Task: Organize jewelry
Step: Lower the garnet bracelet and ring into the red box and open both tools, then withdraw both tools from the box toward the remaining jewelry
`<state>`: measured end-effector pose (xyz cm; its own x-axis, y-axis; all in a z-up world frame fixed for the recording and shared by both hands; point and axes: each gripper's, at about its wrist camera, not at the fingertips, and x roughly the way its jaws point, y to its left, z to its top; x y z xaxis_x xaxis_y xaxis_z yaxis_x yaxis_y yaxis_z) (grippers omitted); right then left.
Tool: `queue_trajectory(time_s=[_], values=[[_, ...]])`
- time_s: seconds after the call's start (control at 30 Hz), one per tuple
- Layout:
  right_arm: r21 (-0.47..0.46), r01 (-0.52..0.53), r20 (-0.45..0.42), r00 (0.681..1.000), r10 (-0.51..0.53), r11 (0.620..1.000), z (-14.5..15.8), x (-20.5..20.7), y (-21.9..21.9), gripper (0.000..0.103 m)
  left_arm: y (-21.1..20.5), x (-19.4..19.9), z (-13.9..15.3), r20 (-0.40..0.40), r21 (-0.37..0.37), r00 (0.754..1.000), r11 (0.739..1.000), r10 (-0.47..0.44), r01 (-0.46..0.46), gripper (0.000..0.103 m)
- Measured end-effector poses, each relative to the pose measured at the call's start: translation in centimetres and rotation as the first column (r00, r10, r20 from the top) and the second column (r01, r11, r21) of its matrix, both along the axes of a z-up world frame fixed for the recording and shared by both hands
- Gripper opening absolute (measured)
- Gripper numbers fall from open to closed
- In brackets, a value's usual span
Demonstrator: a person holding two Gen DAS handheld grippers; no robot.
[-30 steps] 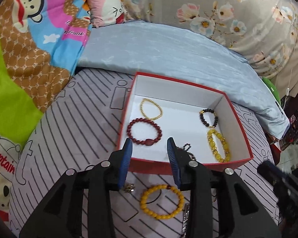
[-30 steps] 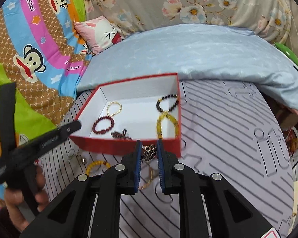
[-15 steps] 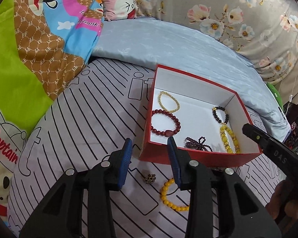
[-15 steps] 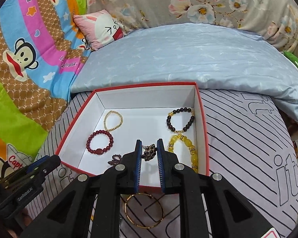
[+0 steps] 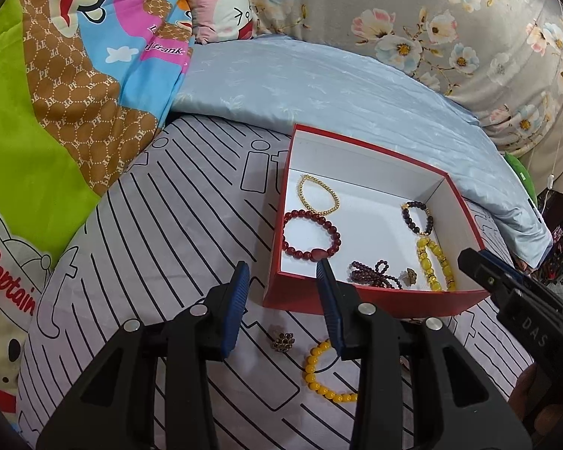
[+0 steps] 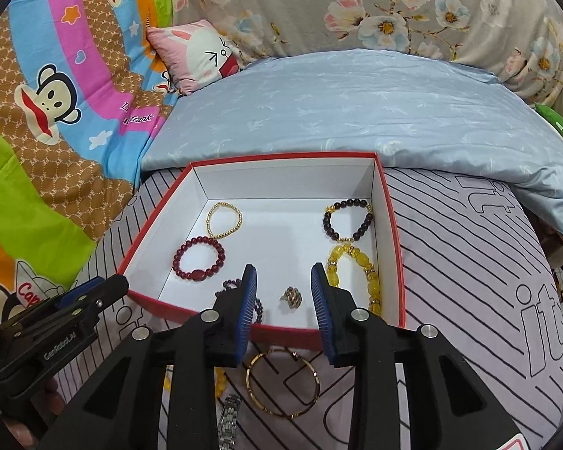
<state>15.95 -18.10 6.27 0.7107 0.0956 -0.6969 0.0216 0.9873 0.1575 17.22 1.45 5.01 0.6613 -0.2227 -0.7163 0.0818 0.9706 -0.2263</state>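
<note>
In the red box, five bracelets, one ring.

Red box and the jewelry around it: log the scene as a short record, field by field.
container: red box, open, white inside, on the striped sheet
in box: gold bead bracelet, red bead bracelet, dark bead bracelet, yellow bead bracelet, dark purple strand, small ring
outside box: thin gold bangle, yellow bracelet, small cluster piece, metal watch band
left gripper: open, empty, over the sheet by the box's near corner
right gripper: open, empty, ring seen between its fingers
</note>
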Motion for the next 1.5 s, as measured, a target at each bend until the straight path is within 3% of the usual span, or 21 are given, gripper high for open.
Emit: queue_trajectory(time_s=[0.9,1.5], values=[[0.009,0.027,-0.014,1.000,-0.027,1.000,0.5,-7.9,-0.4,0.035,-1.4,-5.4,2.0,0.032,0.036,0.999,0.999,-0.037,0.036,0.035],[0.018,-0.047,-0.124,0.991,0.049,0.999,-4.1,-12.5,2.8,0.035,1.0,-9.2,-1.6,-0.046,0.112,0.999,0.994,-0.010,0.015,0.035]])
